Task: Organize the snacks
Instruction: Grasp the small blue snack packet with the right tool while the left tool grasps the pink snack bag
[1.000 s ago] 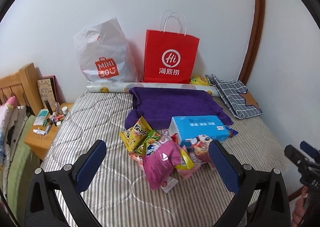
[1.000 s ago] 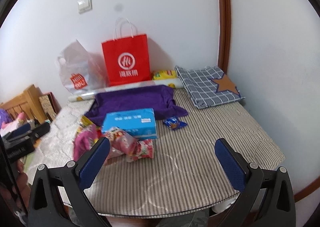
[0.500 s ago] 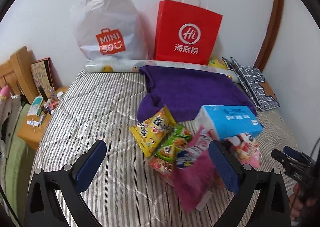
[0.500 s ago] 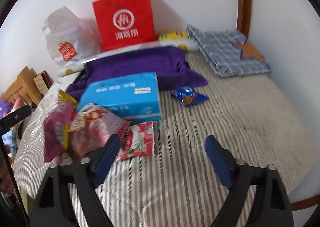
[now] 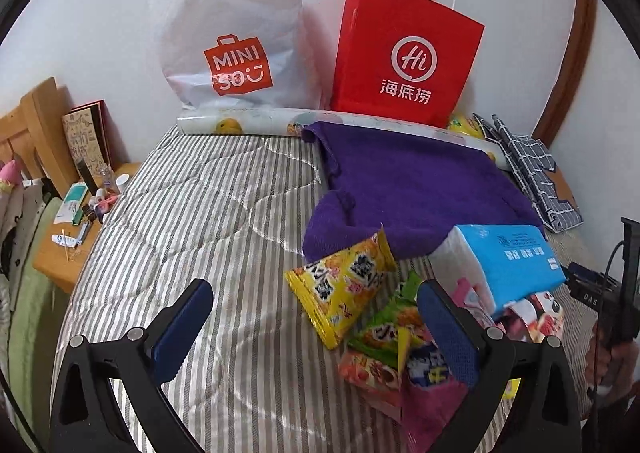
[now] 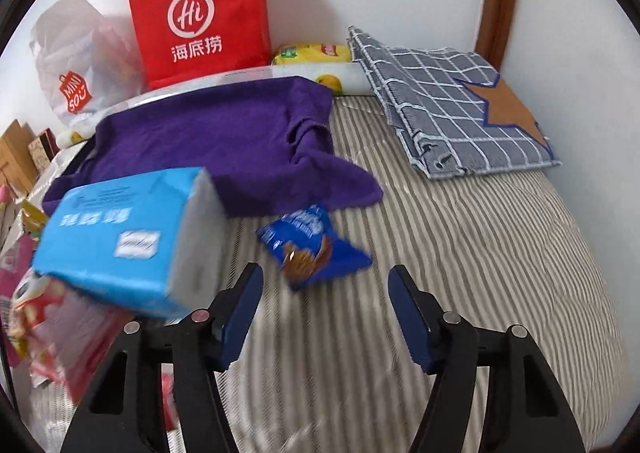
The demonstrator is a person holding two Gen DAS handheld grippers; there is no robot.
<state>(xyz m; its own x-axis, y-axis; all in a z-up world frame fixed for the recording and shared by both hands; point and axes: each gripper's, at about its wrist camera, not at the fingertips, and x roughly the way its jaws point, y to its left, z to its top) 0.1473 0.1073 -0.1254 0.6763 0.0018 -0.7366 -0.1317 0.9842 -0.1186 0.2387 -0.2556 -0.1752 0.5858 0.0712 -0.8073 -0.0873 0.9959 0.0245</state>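
Note:
A heap of snack packets lies on the striped bed: a yellow packet [image 5: 340, 285], a green one [image 5: 394, 323], a pink one [image 5: 432, 409] and a red-white one [image 6: 52, 317]. A blue tissue pack [image 5: 504, 261] rests on the heap. A small blue snack packet [image 6: 312, 247] lies apart, just beyond my right gripper [image 6: 324, 293], whose jaws are closing with nothing between them. My left gripper [image 5: 316, 313] stands open above the mattress, its right finger [image 5: 448, 329] over the heap, holding nothing.
A red paper bag [image 5: 404, 57] and a white plastic bag [image 5: 232, 37] stand against the back wall. A purple cloth [image 5: 412, 185] and a checked grey cloth [image 6: 452, 105] lie on the bed. A cluttered wooden nightstand [image 5: 72, 229] is at the left.
Both grippers have come down and closer to the bed. The right gripper's jaws have narrowed and now face the small blue packet. The left gripper stays wide.

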